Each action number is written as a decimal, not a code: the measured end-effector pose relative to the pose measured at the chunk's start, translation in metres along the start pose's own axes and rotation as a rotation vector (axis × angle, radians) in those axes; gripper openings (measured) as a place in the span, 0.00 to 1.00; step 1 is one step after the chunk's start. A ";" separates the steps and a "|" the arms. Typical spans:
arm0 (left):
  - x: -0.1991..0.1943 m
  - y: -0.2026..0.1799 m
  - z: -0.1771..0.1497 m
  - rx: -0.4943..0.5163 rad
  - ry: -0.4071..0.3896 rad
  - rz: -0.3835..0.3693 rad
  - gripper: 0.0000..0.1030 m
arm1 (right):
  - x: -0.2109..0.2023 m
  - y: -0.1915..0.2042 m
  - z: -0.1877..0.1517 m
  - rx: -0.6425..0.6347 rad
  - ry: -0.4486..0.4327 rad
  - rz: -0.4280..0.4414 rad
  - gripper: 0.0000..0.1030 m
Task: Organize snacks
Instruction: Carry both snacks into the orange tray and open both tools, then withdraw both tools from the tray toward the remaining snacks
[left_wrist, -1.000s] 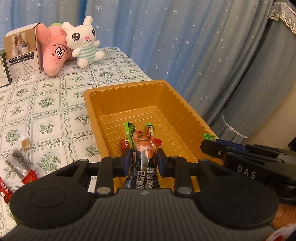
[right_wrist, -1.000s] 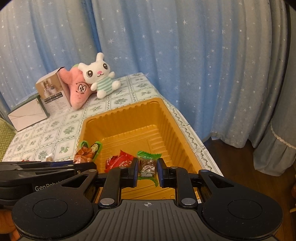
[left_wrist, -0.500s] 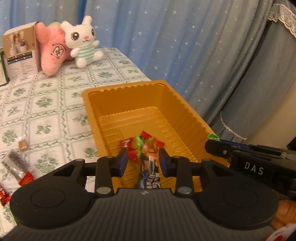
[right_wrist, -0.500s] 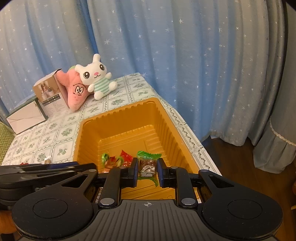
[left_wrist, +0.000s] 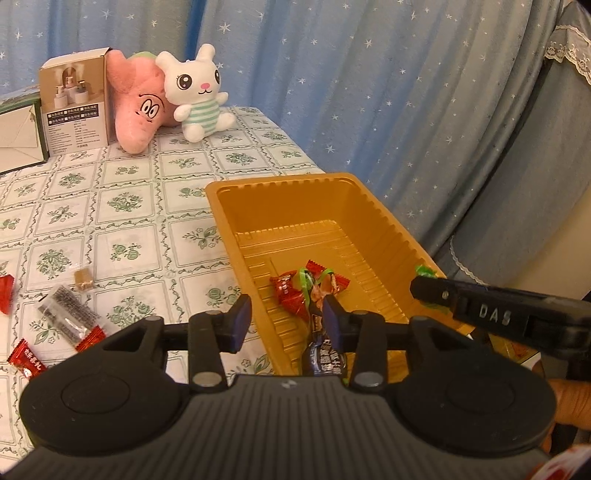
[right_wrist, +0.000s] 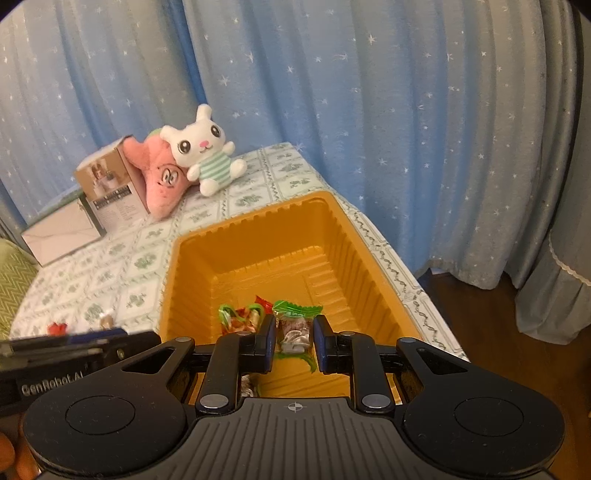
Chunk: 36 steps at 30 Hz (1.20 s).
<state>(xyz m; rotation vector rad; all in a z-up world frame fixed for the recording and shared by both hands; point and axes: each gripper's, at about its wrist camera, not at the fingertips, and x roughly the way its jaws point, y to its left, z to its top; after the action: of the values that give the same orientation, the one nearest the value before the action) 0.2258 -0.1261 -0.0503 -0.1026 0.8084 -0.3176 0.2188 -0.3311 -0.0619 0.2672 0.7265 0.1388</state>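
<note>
Orange tray (left_wrist: 373, 206) far half bare; snacks (left_wrist: 303, 291) crowd near wall.

Found open floor in the far half of the orange tray (left_wrist: 373, 218), back to its far wall. Met clutter at the tray's near end: red candy (left_wrist: 290, 291), a green-tied packet (left_wrist: 321, 282) and a dark sausage wrapper (left_wrist: 325, 356) heaped together. Saw the right gripper (right_wrist: 294, 338) over the tray's near right corner, clamped on a green-edged snack (right_wrist: 293, 325), blocking that side. Noted the left gripper (left_wrist: 284, 321) widening over the tray's near left rim, nothing gripped. Left of the tray, scattered packets (left_wrist: 68, 308) near the table's (left_wrist: 122, 206) front edge; plush toys (left_wrist: 192, 88) and boxes (left_wrist: 74, 103) crowded the far edge.
</note>
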 end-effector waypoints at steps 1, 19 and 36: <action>-0.001 0.001 -0.001 0.001 0.002 0.004 0.41 | 0.001 -0.001 0.000 0.012 0.005 0.010 0.21; -0.048 0.020 -0.030 -0.026 0.002 0.063 0.62 | -0.048 -0.002 -0.017 0.077 -0.008 -0.015 0.53; -0.130 0.037 -0.058 -0.060 -0.062 0.110 0.74 | -0.094 0.053 -0.060 -0.068 0.023 -0.016 0.56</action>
<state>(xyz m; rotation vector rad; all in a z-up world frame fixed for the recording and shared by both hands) 0.1087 -0.0476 -0.0075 -0.1235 0.7591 -0.1856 0.1070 -0.2898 -0.0295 0.1954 0.7448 0.1507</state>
